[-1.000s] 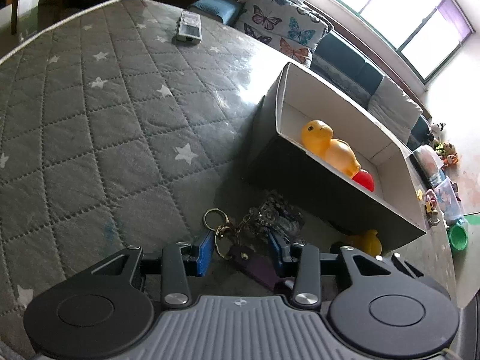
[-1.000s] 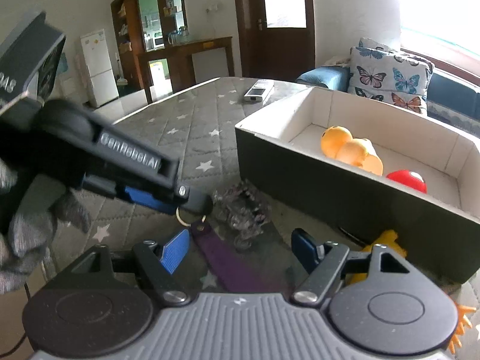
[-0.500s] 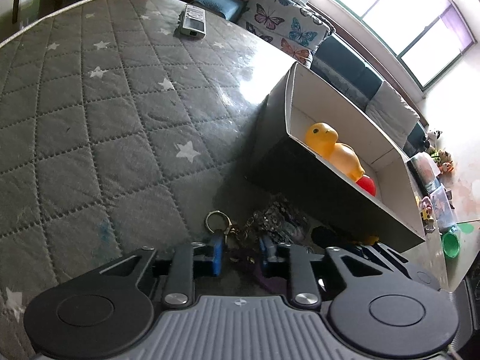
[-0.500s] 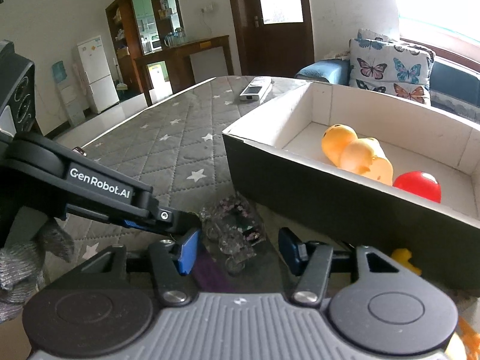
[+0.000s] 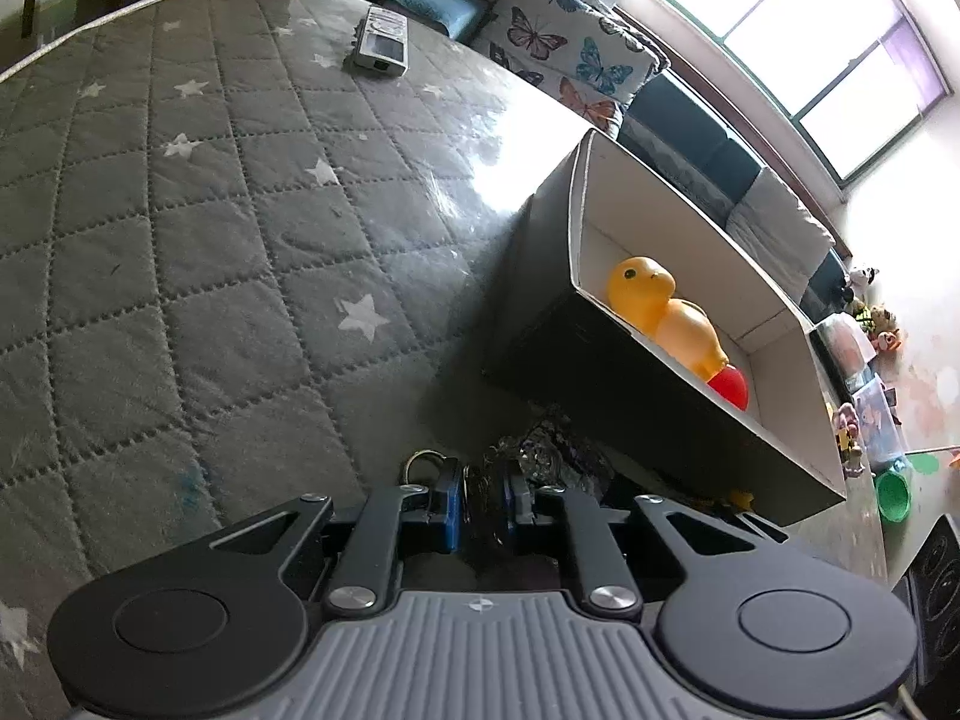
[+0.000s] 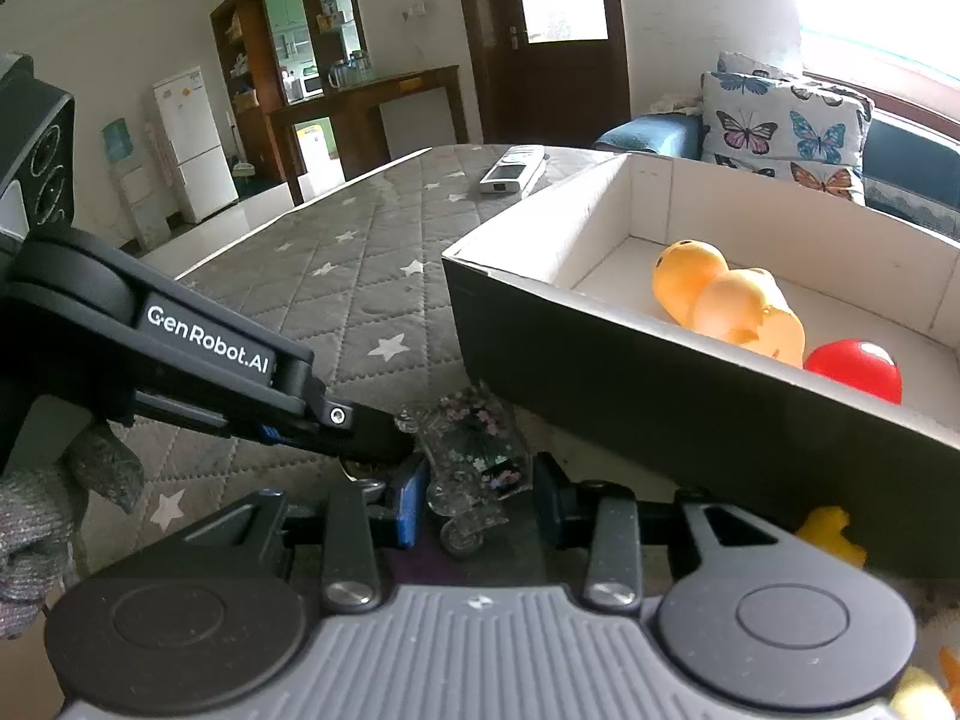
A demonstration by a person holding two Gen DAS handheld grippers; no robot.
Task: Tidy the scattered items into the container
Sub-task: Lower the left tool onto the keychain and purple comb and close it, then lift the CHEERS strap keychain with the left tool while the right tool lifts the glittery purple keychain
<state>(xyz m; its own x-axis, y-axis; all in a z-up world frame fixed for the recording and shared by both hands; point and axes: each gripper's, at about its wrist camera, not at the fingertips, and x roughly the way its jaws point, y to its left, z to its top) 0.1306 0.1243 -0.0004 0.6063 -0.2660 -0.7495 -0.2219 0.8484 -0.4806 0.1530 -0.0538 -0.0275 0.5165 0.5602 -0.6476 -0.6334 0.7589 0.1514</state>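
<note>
A: Grey quilted cloth with white stars covers the desk (image 5: 228, 252), and a sofa with butterfly cushions (image 6: 786, 120) stands behind it under a bright window.

B: Where is the box?

A: On the right half of the desk. Its outside is dark, its inside white; the box (image 6: 576, 354) holds a yellow duck (image 5: 660, 312) lying on its side and a red ball (image 6: 855, 369) just beside the duck.

B: And the loose things?

A: A keychain (image 6: 474, 456) lies on the cloth right in front of the box's near wall: a clear charm with small flowers, a metal ring (image 5: 423, 459) and a purple strap below. A small yellow toy (image 6: 831, 534) lies by the box's near wall, off to the right. A remote (image 5: 381, 45) rests far back on the desk, well apart from all this.

B: What are the tongs doing?

A: The left tongs (image 5: 483, 501) are nearly closed on the keychain, blue pads close together with its dark middle between them. The right tongs (image 6: 480, 501) stand partly open, one finger on each side of the clear charm; I cannot tell whether they touch it. The left tool's tip meets the charm from the left side, and a grey glove (image 6: 36, 516) grips that tool.
</note>
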